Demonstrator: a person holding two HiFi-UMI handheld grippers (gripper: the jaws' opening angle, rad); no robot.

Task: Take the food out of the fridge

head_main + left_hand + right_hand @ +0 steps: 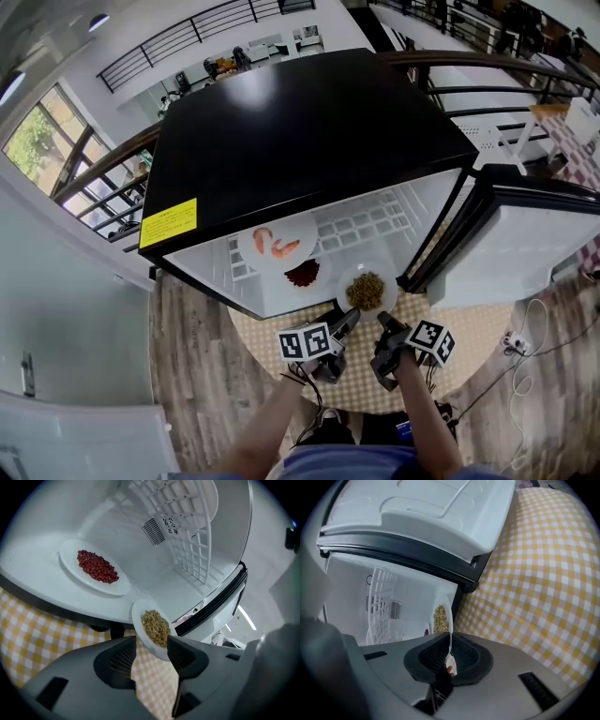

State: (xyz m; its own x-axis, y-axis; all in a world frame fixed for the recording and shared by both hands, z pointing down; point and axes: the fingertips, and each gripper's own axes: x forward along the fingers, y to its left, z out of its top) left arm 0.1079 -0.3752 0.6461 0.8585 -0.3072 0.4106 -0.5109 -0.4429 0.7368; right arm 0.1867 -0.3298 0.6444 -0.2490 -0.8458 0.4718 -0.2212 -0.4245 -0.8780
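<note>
Shrimp plate (277, 244) rests on the fridge (300, 131) shelf, with the red-bean plate (303, 274) at its five o'clock on the fridge floor. The left gripper (349, 319) is released, jaws spread, and the grain plate (366, 289) lies at its twelve o'clock. The right gripper (384, 323) is clenched on that plate's rim, holding it at the fridge's threshold above the checked cloth (469, 328).
</note>
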